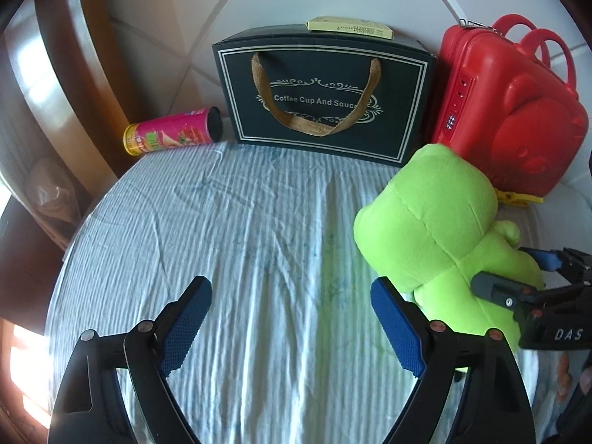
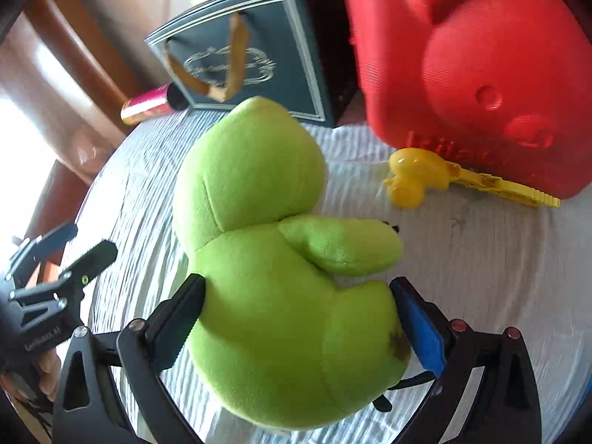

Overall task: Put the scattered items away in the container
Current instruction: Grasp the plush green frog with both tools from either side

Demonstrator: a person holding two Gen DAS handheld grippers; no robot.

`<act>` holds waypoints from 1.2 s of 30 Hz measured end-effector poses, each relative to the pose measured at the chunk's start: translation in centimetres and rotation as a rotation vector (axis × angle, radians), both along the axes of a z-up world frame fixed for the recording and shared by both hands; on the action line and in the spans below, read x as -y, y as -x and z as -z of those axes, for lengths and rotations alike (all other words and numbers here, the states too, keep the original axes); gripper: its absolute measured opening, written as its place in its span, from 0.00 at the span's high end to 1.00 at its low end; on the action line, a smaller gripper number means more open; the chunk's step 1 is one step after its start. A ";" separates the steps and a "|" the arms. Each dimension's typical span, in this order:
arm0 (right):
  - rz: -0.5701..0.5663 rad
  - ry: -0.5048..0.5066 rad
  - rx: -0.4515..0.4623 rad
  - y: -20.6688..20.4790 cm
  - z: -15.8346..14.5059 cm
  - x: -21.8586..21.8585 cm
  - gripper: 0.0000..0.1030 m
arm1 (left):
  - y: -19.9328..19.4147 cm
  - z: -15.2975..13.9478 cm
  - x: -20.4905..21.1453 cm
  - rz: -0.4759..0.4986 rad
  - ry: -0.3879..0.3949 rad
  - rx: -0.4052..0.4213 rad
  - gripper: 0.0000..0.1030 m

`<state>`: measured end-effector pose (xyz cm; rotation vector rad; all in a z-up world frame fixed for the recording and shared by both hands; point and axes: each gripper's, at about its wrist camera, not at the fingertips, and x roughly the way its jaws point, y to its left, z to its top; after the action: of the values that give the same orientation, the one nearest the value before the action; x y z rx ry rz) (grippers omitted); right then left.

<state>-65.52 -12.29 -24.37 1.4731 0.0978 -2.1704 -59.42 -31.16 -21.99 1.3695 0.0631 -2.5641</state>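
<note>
A green plush toy [image 2: 273, 296] lies on the pale striped cloth [image 1: 240, 222]. My right gripper [image 2: 296, 318] has its jaws wide apart around the toy's body, both pads touching or nearly touching its sides; it also shows in the left wrist view [image 1: 518, 273]. The plush appears there at the right [image 1: 436, 229]. My left gripper [image 1: 288, 322] is open and empty over bare cloth, left of the toy. A red bear-shaped suitcase [image 1: 510, 103] stands closed at the back right. A yellow duck clip [image 2: 418, 177] lies at its foot.
A dark gift box [image 1: 322, 96] with a gold ribbon handle stands at the back, a small yellow carton [image 1: 349, 27] on top. A pink chip can [image 1: 174, 135] lies on its side left of the box. Brown wooden furniture [image 1: 66, 55] borders the left.
</note>
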 end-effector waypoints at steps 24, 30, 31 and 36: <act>0.415 0.064 -0.046 -12.6 -4.8 -17.3 0.00 | -8.0 0.3 -11.6 0.282 -0.170 0.103 0.14; 0.462 0.022 -0.029 -11.1 -3.3 -20.8 0.01 | -7.0 3.5 -16.5 0.341 -0.194 0.198 0.14; 0.463 0.027 -0.019 -10.8 -2.9 -21.0 0.01 | -6.7 4.0 -17.1 0.347 -0.196 0.206 0.14; 0.470 0.054 0.028 -9.4 -0.8 -21.7 0.00 | -3.8 6.1 -18.5 0.275 -0.099 0.231 0.14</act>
<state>-56.12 9.44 -23.57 1.6174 -0.3483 -2.4867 -55.58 -12.64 -28.07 1.8172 -0.0412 -2.6243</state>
